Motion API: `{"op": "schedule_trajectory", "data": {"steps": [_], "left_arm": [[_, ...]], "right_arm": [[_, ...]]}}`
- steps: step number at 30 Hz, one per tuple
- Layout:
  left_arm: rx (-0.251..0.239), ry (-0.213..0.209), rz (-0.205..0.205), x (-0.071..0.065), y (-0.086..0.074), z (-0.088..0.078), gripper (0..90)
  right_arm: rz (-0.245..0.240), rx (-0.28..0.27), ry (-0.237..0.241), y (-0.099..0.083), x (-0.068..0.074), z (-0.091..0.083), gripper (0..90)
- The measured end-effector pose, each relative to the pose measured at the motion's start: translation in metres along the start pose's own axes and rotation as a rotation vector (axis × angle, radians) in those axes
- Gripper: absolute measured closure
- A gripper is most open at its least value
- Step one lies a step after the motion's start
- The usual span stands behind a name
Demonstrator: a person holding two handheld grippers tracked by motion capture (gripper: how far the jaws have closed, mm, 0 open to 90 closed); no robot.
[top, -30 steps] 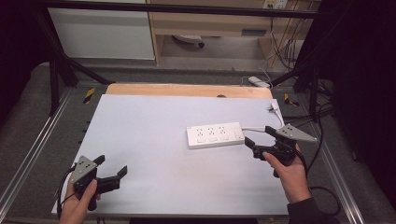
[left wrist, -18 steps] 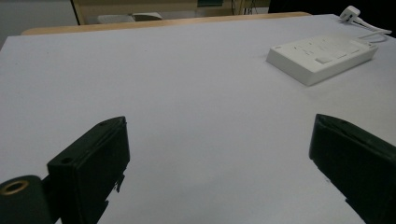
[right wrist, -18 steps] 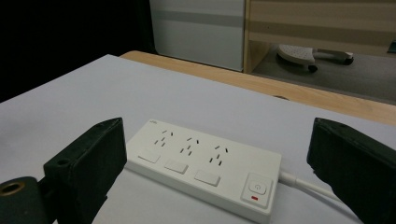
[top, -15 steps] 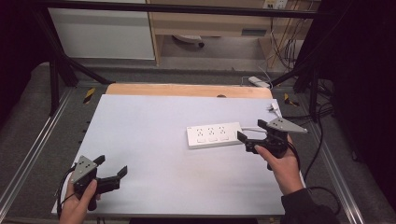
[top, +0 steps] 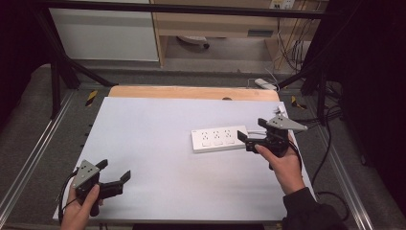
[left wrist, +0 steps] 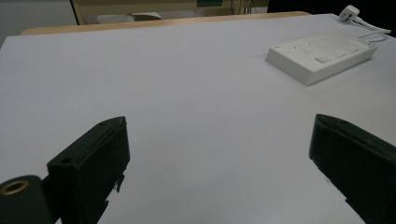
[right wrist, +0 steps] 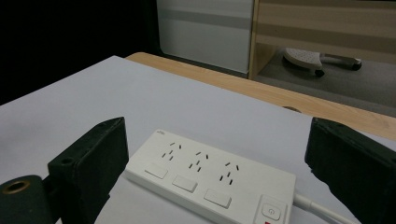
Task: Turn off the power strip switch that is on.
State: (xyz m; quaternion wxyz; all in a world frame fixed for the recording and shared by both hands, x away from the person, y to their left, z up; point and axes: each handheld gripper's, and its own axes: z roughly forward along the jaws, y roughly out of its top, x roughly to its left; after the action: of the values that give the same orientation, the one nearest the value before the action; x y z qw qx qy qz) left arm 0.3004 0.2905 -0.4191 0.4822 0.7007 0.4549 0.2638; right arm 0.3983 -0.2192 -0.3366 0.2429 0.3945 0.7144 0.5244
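A white power strip (top: 219,138) with three sockets lies flat on the white table (top: 158,124), right of centre. My right gripper (top: 251,129) is held at the strip's right end, open, its jaws on either side of that end without touching it. From the right gripper view the strip (right wrist: 210,182) lies close below, between the spread jaws of that gripper (right wrist: 215,175). My left gripper (top: 114,170) is open and holds nothing, low over the table's near left corner. In the left gripper view its jaws (left wrist: 219,172) are spread over bare table, with the strip (left wrist: 322,53) far off at the upper right.
The strip's white cable (top: 256,130) runs off to the right, and a white plug (left wrist: 349,11) lies beyond the strip. A wooden board (top: 191,92) edges the table's far side. Metal rails (top: 344,172) flank the table, and loose cables (top: 330,115) hang at the right.
My right gripper has moved left and a little away from the person, up to the power strip's right end. The left gripper has stayed in place.
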Motion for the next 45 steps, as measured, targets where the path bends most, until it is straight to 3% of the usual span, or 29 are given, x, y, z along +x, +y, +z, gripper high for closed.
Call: {"op": "schedule_trajectory", "data": {"steps": [27, 35, 45], "left_arm": [[0.003, 0.001, 0.008, 0.000, 0.000, 0.000, 5.0], [0.005, -0.001, 0.014, -0.001, 0.000, 0.000, 5.0], [0.006, -0.003, 0.014, -0.001, 0.000, 0.000, 5.0]], "right_arm": [[-0.014, -0.001, 0.021, 0.016, 0.009, 0.024, 6.4], [-0.017, -0.016, 0.024, 0.018, 0.012, 0.029, 15.5], [-0.032, -0.036, 0.028, 0.021, 0.017, 0.037, 40.6]]}}
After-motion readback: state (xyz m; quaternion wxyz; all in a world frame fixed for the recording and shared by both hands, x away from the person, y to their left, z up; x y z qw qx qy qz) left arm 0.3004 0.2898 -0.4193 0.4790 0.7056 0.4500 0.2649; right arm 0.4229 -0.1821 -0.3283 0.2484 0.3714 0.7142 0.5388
